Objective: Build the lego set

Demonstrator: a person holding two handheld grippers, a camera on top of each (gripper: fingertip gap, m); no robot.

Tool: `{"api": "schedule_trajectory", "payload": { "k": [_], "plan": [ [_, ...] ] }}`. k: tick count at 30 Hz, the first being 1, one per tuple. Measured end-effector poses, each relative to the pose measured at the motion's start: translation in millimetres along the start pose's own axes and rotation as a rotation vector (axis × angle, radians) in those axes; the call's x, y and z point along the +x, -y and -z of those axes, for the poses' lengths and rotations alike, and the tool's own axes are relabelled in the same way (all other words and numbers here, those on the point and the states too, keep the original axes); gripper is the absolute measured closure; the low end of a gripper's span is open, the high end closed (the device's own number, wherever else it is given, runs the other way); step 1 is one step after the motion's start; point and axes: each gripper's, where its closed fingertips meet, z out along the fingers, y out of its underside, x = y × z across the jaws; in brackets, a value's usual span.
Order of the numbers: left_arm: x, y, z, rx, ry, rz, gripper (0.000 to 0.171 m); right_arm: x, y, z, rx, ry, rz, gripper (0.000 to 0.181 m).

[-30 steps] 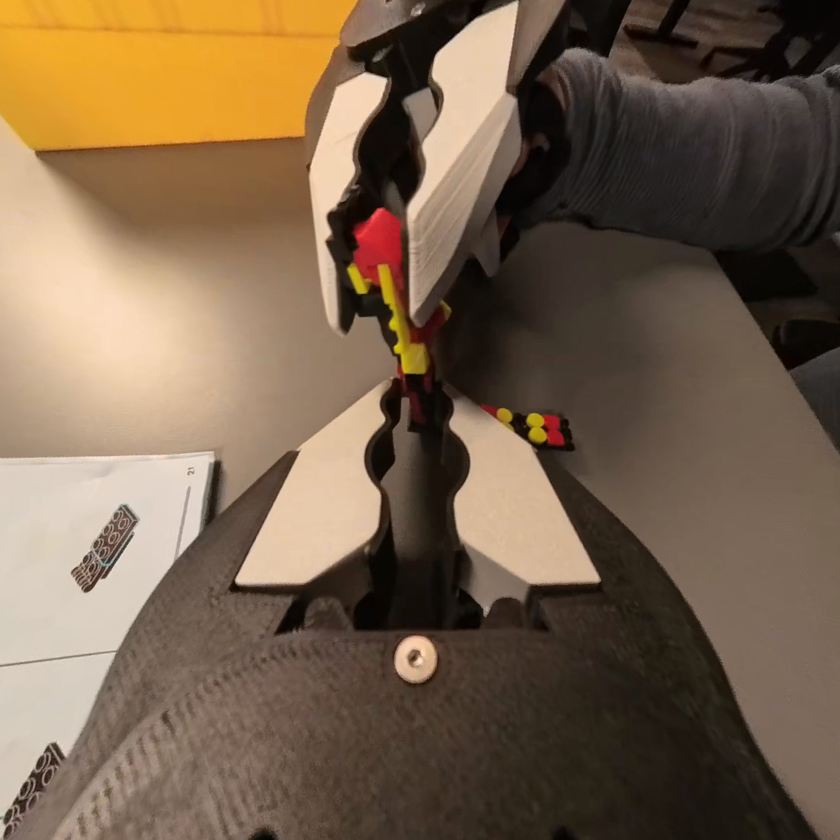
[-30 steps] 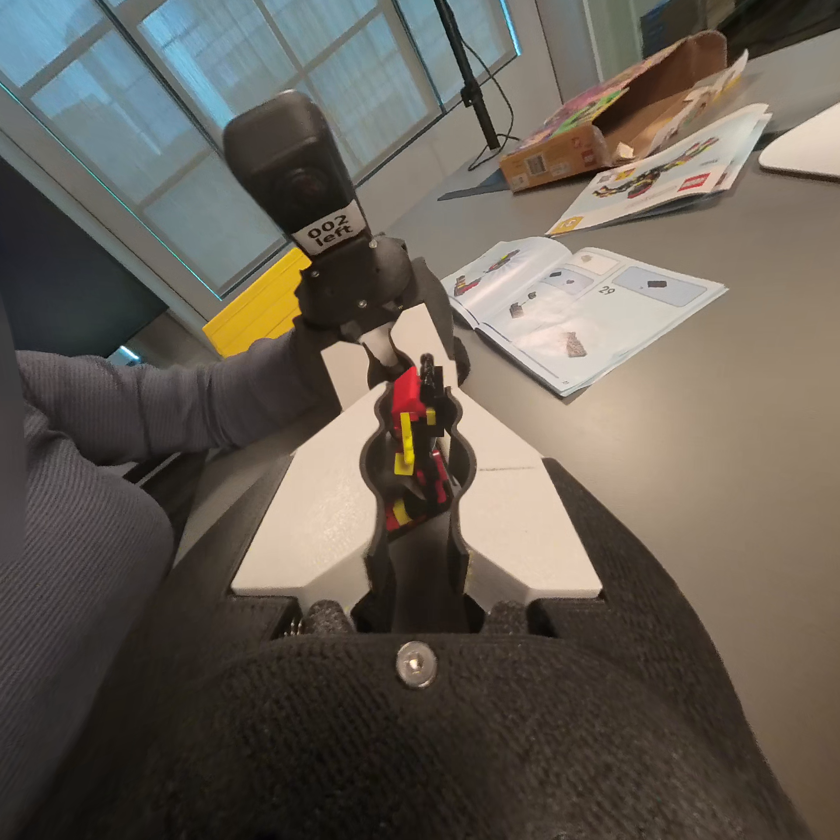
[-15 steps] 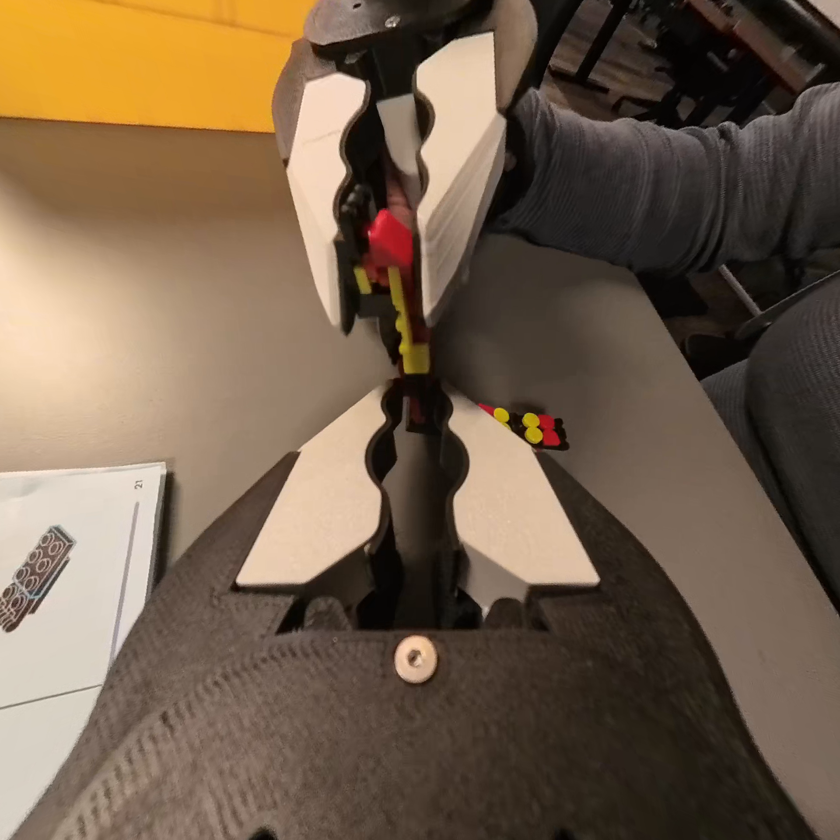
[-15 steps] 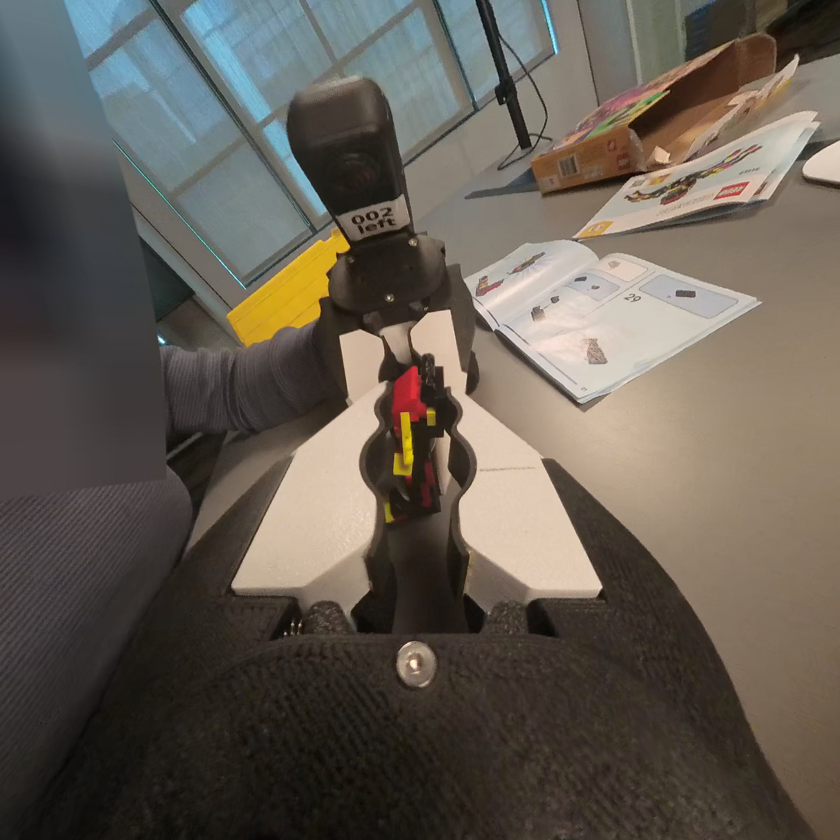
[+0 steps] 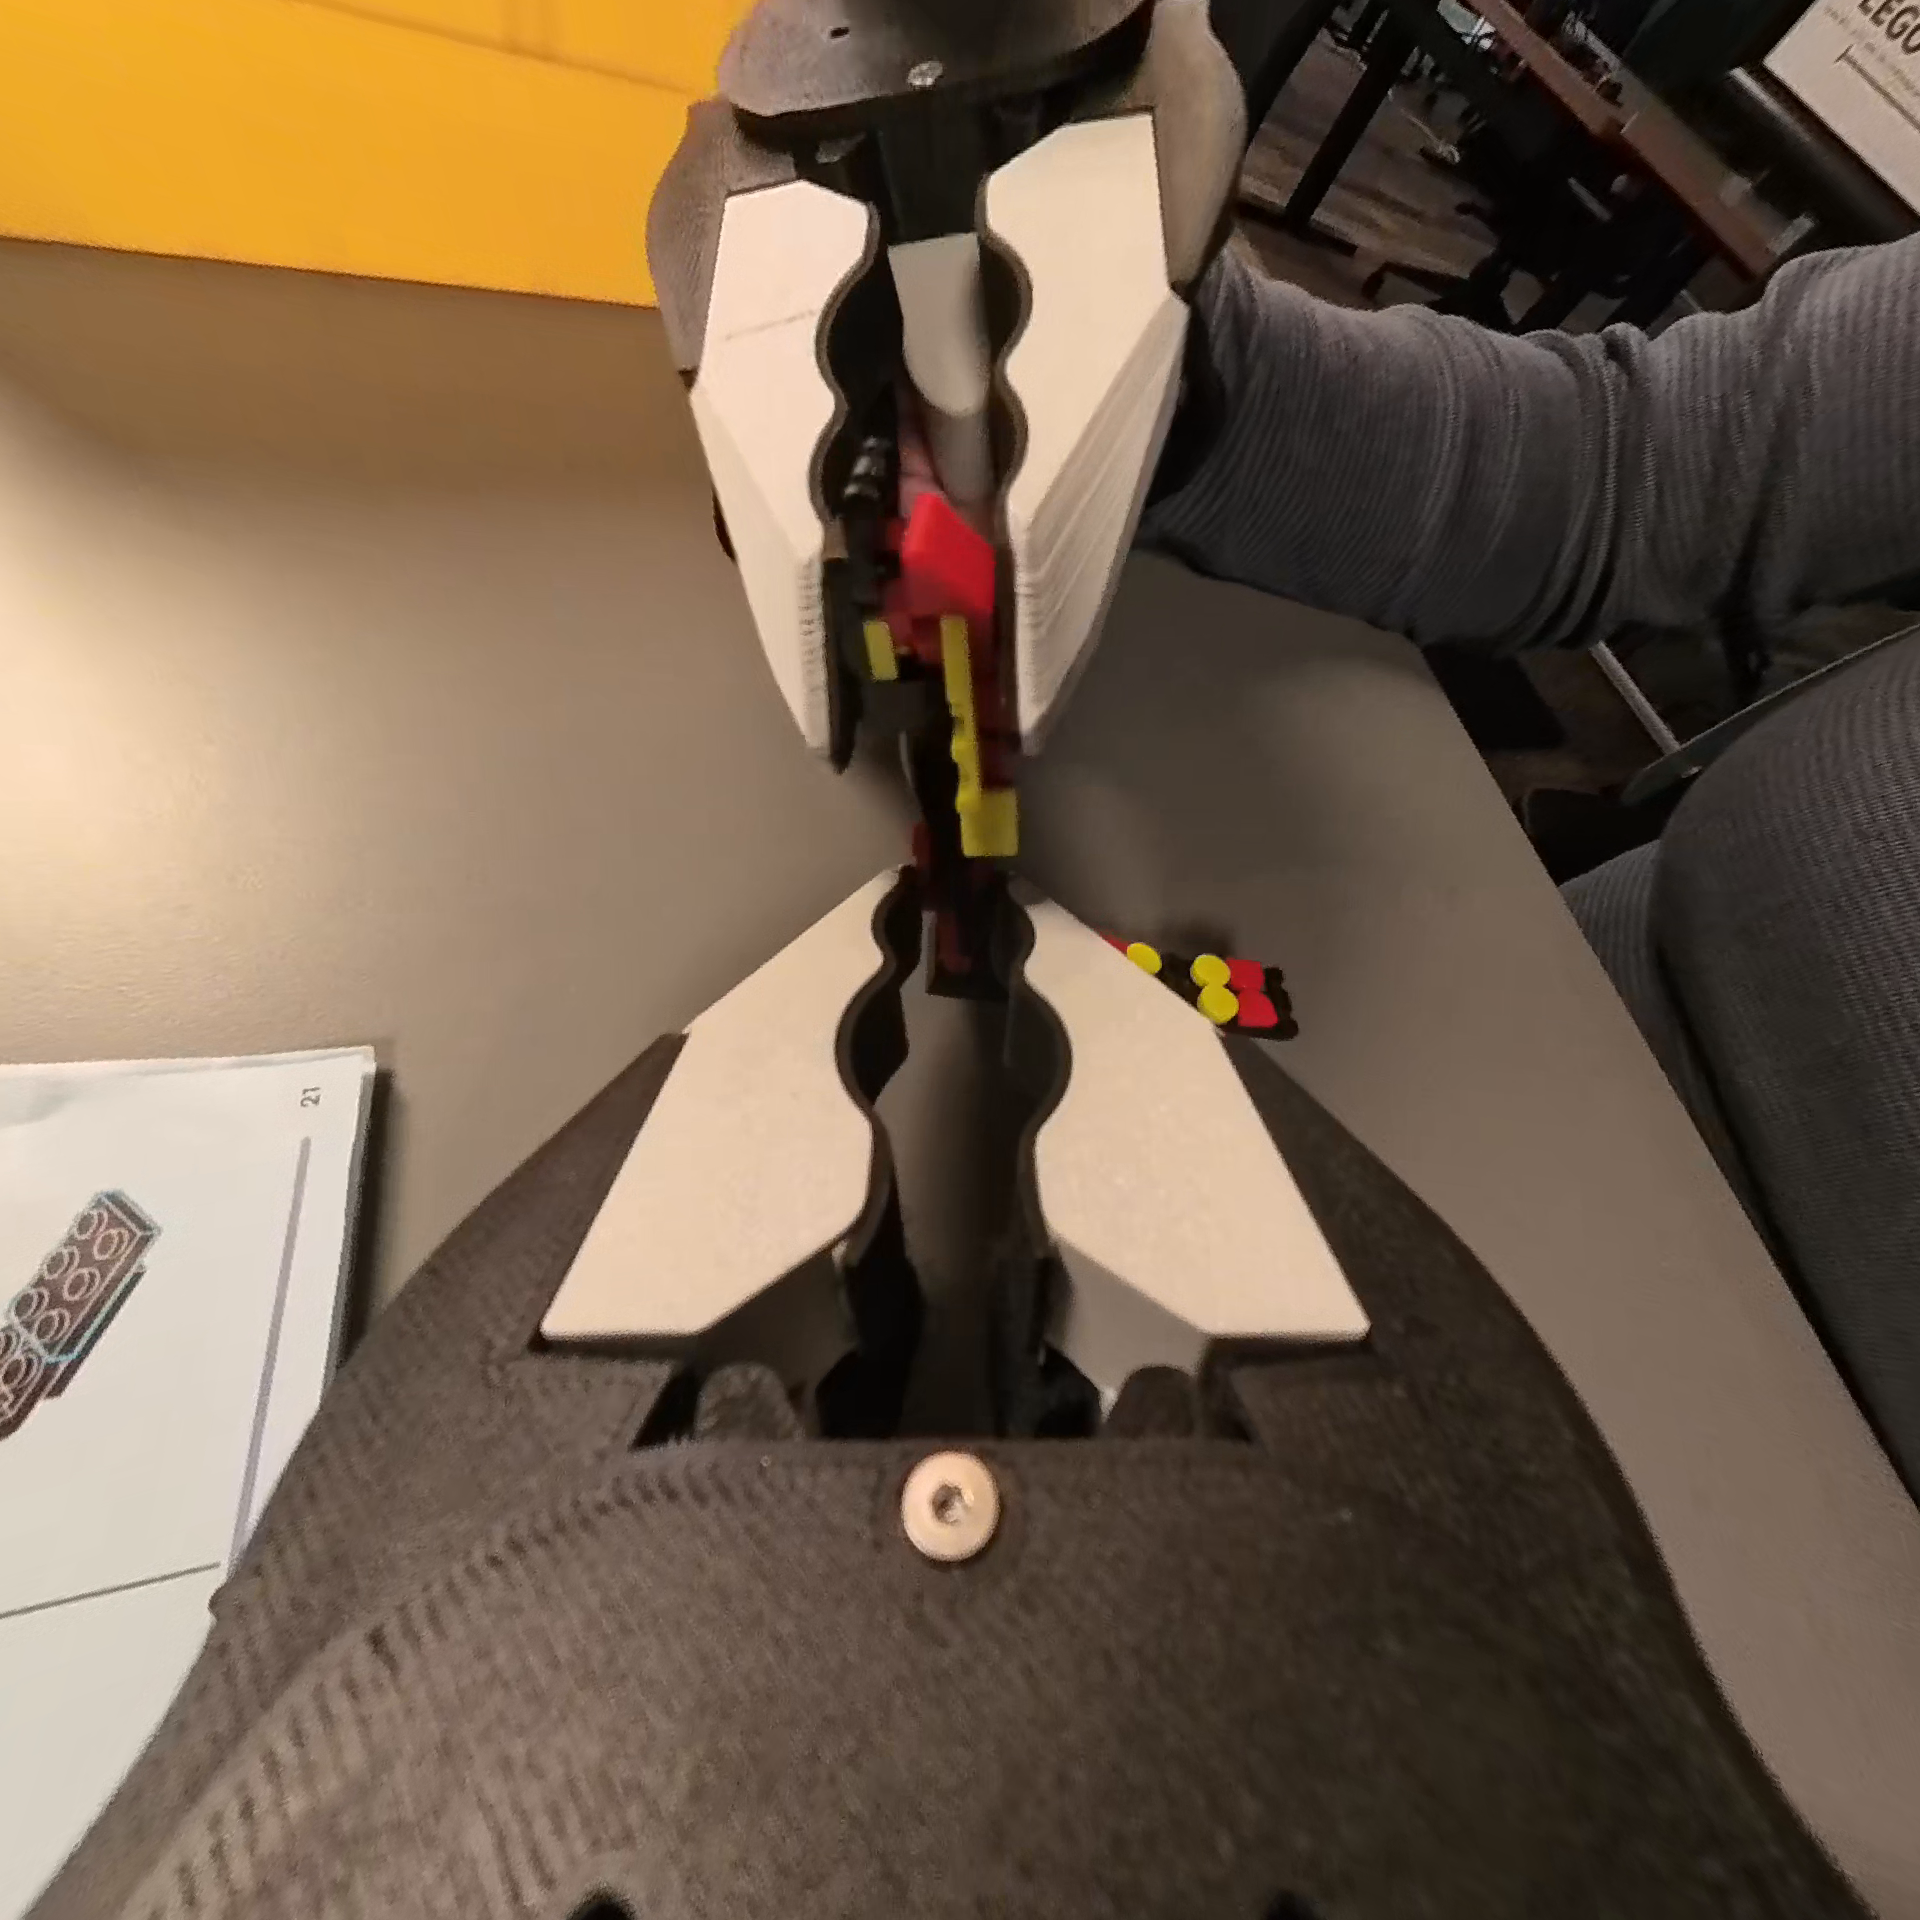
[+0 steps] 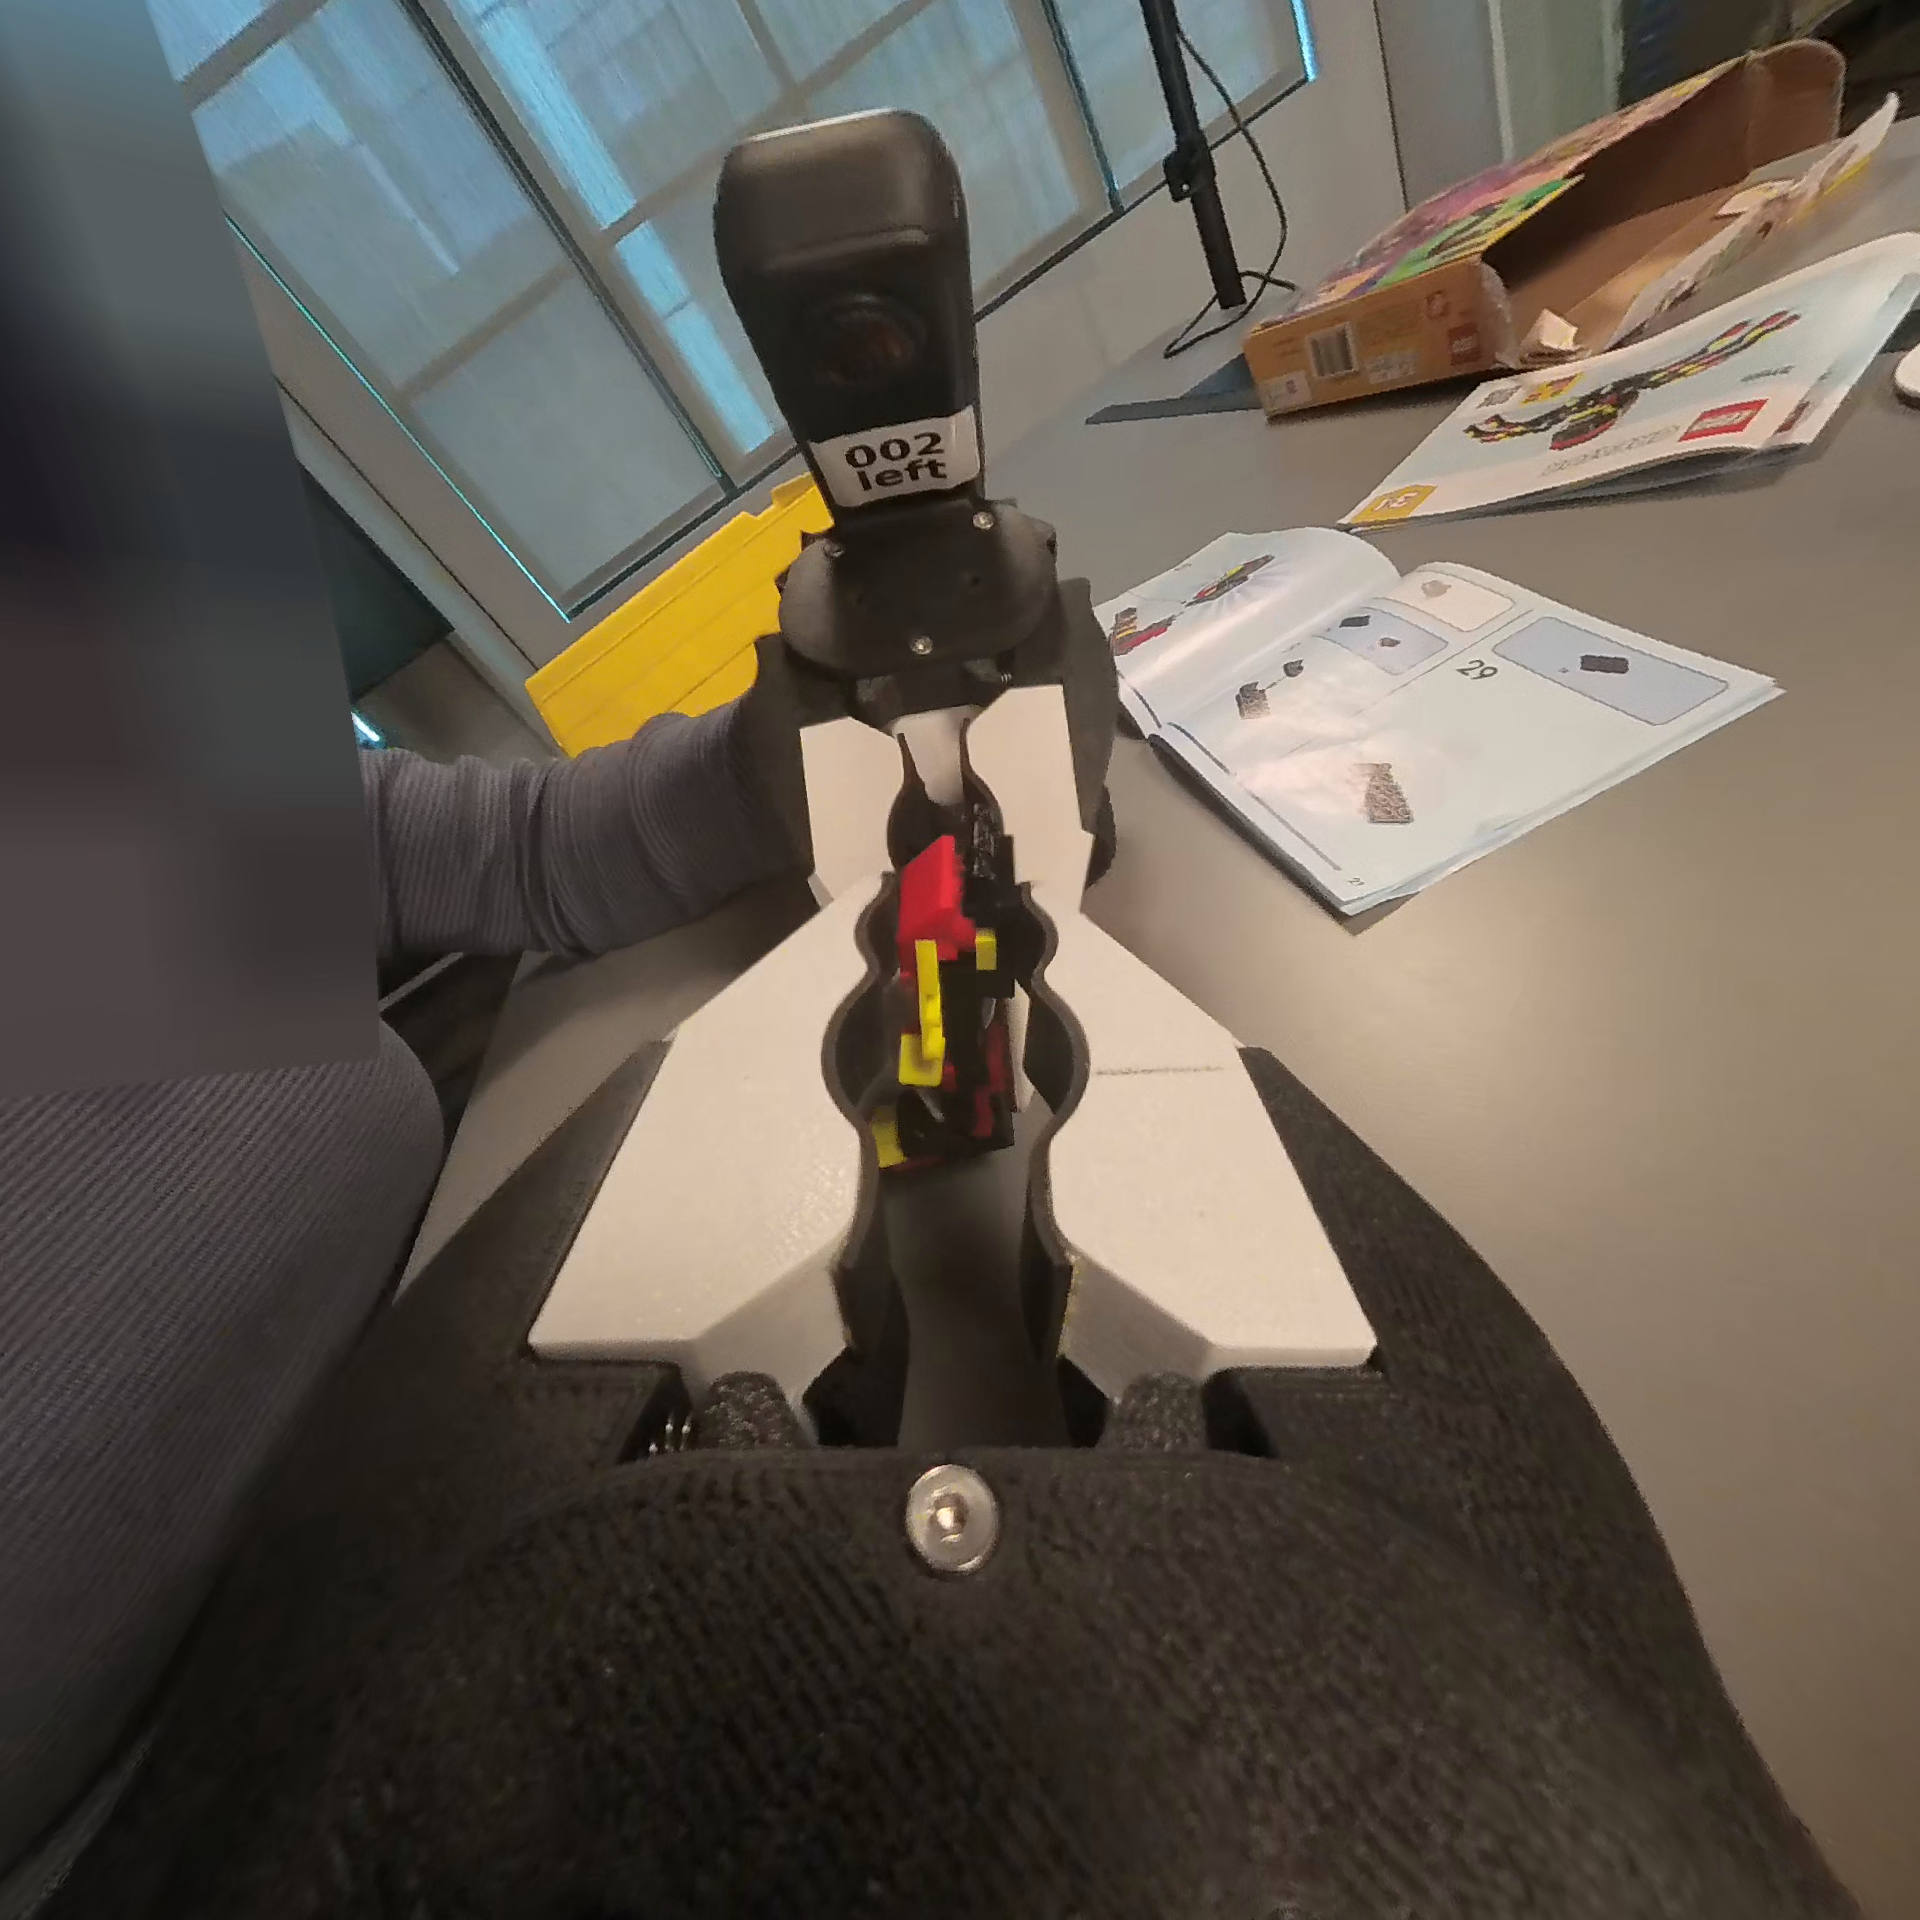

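Note:
A red, yellow and black lego model [image 5: 961,717] is held in the air between my two grippers, which face each other tip to tip. My left gripper [image 5: 961,904] is shut on the model's near, dark end. My right gripper [image 5: 930,732] comes in from above and is shut on its red and yellow end. In the right wrist view the model [image 6: 940,1013] sits between my right gripper's [image 6: 956,904] fingers, and the left gripper [image 6: 945,821] is right behind it. A smaller red, yellow and black lego piece [image 5: 1221,987] lies on the table.
An open instruction booklet [image 6: 1403,717] lies on the grey table [image 6: 1507,1091]; it also shows in the left wrist view [image 5: 156,1247]. A second booklet [image 6: 1662,416] and an opened cardboard box [image 6: 1455,291] lie farther back. A yellow bin [image 5: 312,135] stands beyond the table. The table edge [image 5: 1621,987] runs close on the right. Left tips to right tips: about 5 cm.
Both grippers still hold the model. The right gripper has turned to face the left one more squarely, and the pair has shifted slightly over the table.

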Motion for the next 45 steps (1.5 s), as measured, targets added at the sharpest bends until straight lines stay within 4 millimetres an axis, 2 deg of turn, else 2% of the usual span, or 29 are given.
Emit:
{"api": "schedule_trajectory", "payload": {
  "k": [9, 11, 14, 20, 38, 45],
  "plan": [
    [-2, 4, 4, 0.04, 0.005, 0.015, 0.16, -1, 4, 0, 0.019, -0.062, 0.16, 0.161],
    [-1, 4, 4, 0.038, 0.0, 0.015, 0.16, -1, 4, 2, 0.019, -0.053, 0.13, 0.162],
    [-1, 7, 6, 0.062, -0.021, 0.034, 0.16, 3, 6, 5, 0.046, -0.016, -0.004, 0.162],
    [-1, 9, 9, 0.082, -0.057, 0.071, 0.16, 5, 9, 6, 0.062, 0.007, -0.076, 0.162],
    [3, 2, 3, 0.021, -0.058, 0.049, 0.16, -4, 0, 11, -0.008, 0.043, -0.017, 0.162],
    [5, 6, 4, 0.046, 0.017, -0.077, 0.16, -13, 7, 17, 0.052, 0.106, 0.003, 0.162]
  ]
}}
